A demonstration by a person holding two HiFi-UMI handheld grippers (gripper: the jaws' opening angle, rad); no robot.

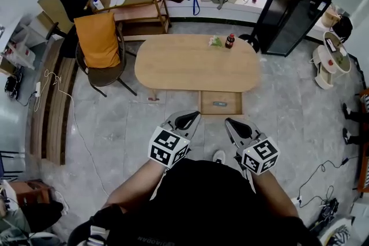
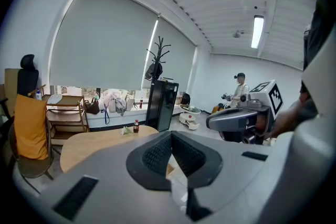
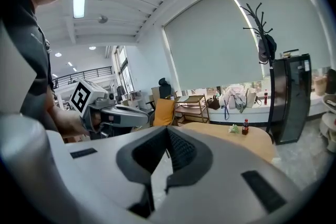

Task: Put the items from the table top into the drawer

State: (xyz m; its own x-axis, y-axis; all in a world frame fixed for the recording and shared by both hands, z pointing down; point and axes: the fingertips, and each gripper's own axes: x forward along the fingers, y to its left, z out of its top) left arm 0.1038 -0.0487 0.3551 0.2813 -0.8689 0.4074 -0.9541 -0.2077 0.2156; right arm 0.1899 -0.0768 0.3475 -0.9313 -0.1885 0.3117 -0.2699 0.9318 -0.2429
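Observation:
A small dark bottle with a red label (image 1: 230, 41) and a crumpled green-and-white item (image 1: 215, 41) stand at the far edge of the oval wooden table (image 1: 184, 63). Under the table's near edge a drawer (image 1: 203, 103) is pulled open, with a small flat item (image 1: 219, 104) lying inside. My left gripper (image 1: 187, 120) and right gripper (image 1: 233, 124) hang side by side over the floor, short of the drawer, both shut and empty. The bottle (image 2: 136, 126) shows far beyond the shut left gripper (image 2: 171, 136). It also appears as the bottle (image 3: 245, 127) past the shut right gripper (image 3: 167, 131).
A chair draped in orange (image 1: 99, 43) stands left of the table, a wooden shelf (image 1: 138, 6) behind it. A tall black cabinet (image 1: 291, 14) stands at the back right. Cables trail on the floor at left and right. Another person (image 2: 240, 89) stands far off.

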